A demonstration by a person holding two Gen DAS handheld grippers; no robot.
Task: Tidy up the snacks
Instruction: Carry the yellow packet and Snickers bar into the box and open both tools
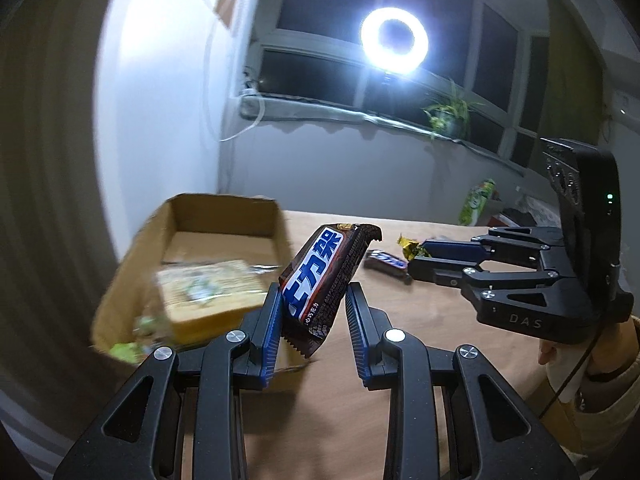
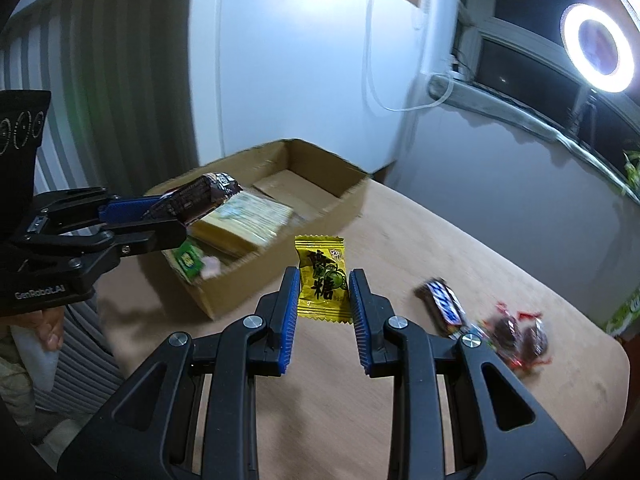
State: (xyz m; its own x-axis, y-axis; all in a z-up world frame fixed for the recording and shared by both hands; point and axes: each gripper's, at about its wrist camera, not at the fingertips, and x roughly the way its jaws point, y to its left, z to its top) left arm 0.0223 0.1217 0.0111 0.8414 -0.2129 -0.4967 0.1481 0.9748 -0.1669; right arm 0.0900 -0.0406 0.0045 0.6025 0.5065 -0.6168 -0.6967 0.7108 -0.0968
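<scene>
My left gripper [image 1: 313, 300] is shut on a brown Snickers bar [image 1: 325, 276] and holds it above the table beside the cardboard box [image 1: 132, 264]; it also shows in the right wrist view [image 2: 176, 216], over the box's near end. My right gripper [image 2: 324, 284] is shut on a yellow candy packet [image 2: 322, 276] above the table; in the left wrist view [image 1: 416, 260] the packet [image 1: 409, 245] shows at its tips. The box [image 2: 340, 196] holds a yellow cracker pack [image 2: 244, 220] and green packets [image 2: 188, 258].
Another Snickers bar [image 2: 444, 306] and red-wrapped dark sweets [image 2: 516, 334] lie on the wooden table [image 2: 400, 360] at the right. A green bag [image 1: 476, 200] stands at the table's far side. A bright ring light [image 1: 394, 38] and a plant [image 1: 448, 114] are by the window.
</scene>
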